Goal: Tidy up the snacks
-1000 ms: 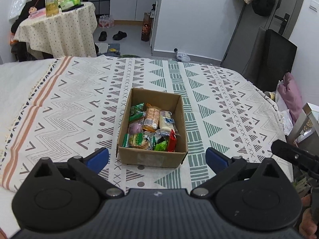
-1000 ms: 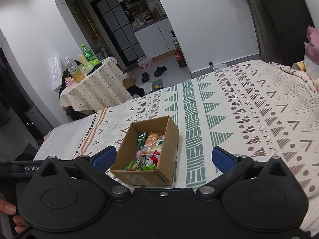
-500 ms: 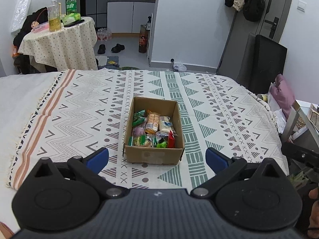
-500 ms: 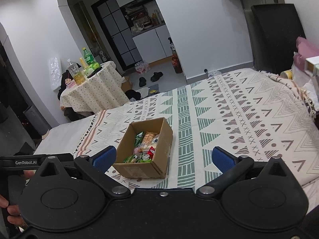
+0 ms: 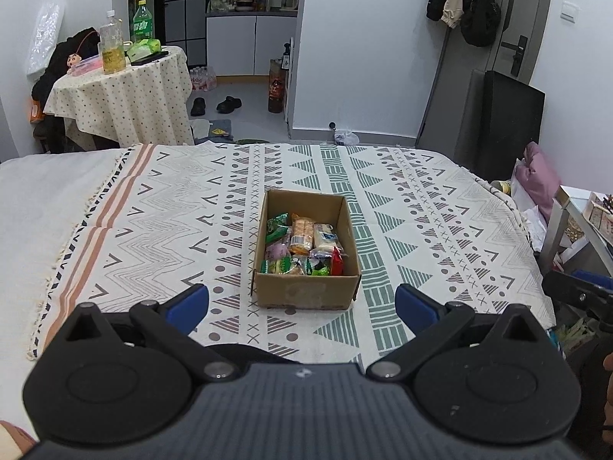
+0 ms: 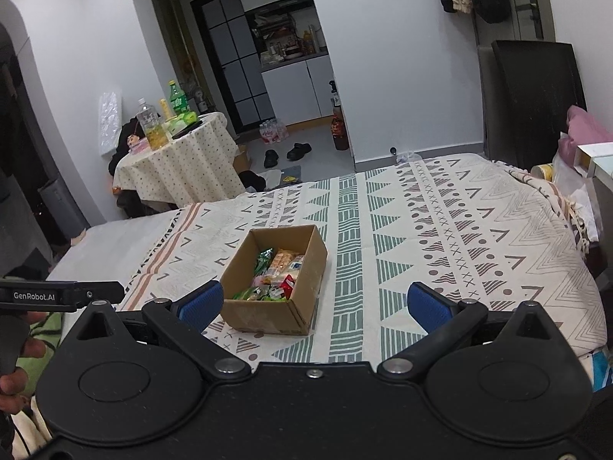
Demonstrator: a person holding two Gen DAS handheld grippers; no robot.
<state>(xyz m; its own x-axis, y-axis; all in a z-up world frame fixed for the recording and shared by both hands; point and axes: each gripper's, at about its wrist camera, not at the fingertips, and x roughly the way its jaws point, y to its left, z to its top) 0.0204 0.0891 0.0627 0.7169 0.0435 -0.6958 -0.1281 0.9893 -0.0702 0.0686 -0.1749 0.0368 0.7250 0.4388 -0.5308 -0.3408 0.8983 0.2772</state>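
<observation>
An open cardboard box (image 5: 306,295) (image 6: 264,316) sits on the patterned bedspread (image 5: 153,214) (image 6: 459,237) near its front edge. Several wrapped snacks (image 5: 302,245) (image 6: 274,278) lie packed inside it, green, orange, white and red. My left gripper (image 5: 302,306) hovers open in front of the box, well short of it, nothing between its blue fingers (image 5: 187,304). My right gripper (image 6: 313,303) is also open and empty, back from the box and to its right, blue fingers (image 6: 427,306) spread wide.
A round table (image 5: 122,88) (image 6: 180,161) with bottles stands beyond the bed at the left. A black panel (image 5: 505,122) leans on the right wall. A pink bag (image 5: 540,176) and a white stand (image 5: 574,214) crowd the bed's right side. Shoes (image 5: 216,105) lie on the floor.
Both grippers have drawn back and up from the box, which now looks smaller and farther away. Both stay open. The box and snacks have not moved.
</observation>
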